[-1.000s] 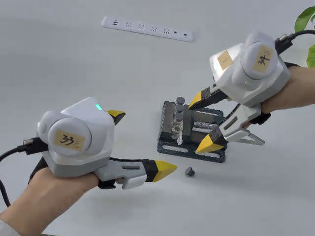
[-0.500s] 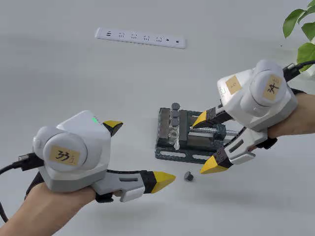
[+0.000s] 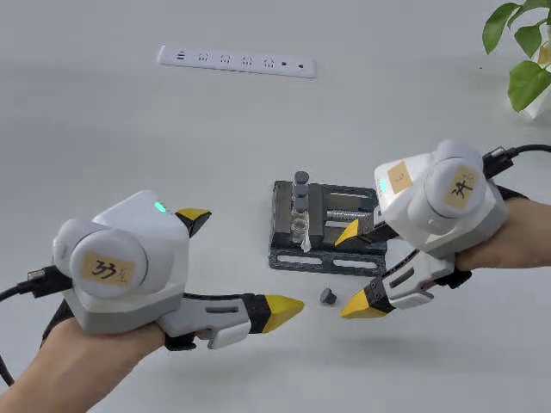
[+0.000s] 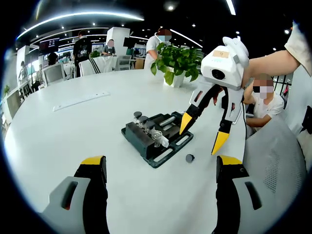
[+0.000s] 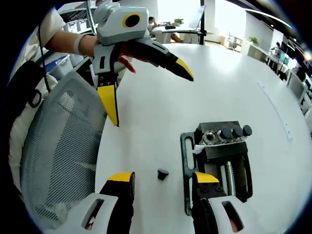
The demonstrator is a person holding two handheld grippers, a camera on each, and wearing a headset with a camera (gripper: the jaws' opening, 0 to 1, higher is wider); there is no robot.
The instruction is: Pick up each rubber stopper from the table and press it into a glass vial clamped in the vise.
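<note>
Down since a second ago from above the vise (image 3: 284, 206) to tabletop level: right gripper (image 3: 350, 271), jaws spread and empty, lower yellow tip just right of the loose rubber stopper (image 3: 328, 297), upper tip overlapping the vise's screw side in the head view.

Around it, largest first:
- Broad white tabletop (image 3: 120, 146).
- Grey mesh chair (image 5: 53, 146) at its edge, in the right gripper view.
- Left gripper (image 3: 244, 260), held well left of the vise, jaws likewise wide apart and gripping nothing.
- Leafy plant (image 3: 516, 52) at the far right corner.
- White power strip (image 3: 237, 61), lying well beyond the vise.

Clamped upright in the black vise, a row of glass vials (image 3: 300, 225), three capped with dark stoppers (image 5: 236, 131), the nearest one open-mouthed. On bare tabletop just in front of the vise base, between the two grippers and touching neither: the single rubber stopper.
</note>
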